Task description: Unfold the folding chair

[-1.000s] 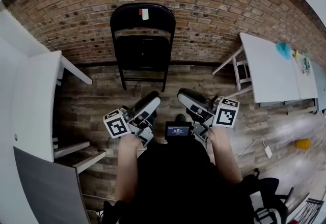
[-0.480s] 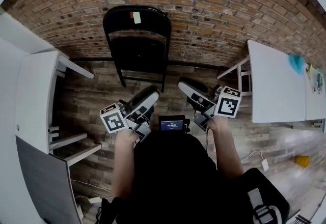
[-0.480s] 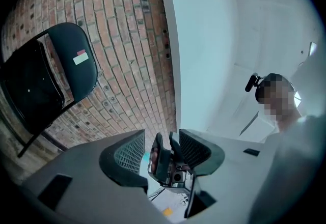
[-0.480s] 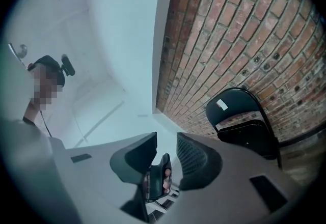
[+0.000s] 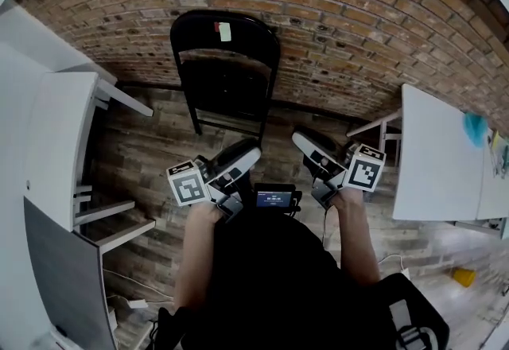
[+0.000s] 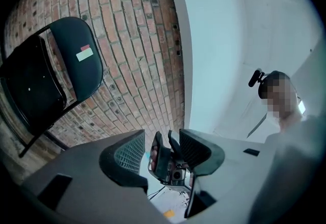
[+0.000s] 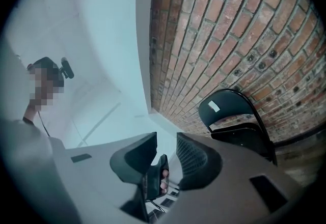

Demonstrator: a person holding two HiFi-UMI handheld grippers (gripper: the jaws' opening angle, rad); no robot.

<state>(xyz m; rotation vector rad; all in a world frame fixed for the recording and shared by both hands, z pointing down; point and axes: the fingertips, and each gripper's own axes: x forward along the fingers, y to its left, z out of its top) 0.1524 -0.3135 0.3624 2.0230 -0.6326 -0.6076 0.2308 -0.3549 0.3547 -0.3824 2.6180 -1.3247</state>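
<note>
Folding chair (image 5: pixel 227 70) folded upright against brick wall (image 5: pixel 358 14), well ahead; left gripper (image 5: pixel 241 156) nearer than right gripper (image 5: pixel 306 141); both jaws apart, empty

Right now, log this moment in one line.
stage: pre-grasp | folding chair: folded, standing at brick wall, untouched | left gripper: open, empty | right gripper: open, empty | next: likely reach for chair
</note>
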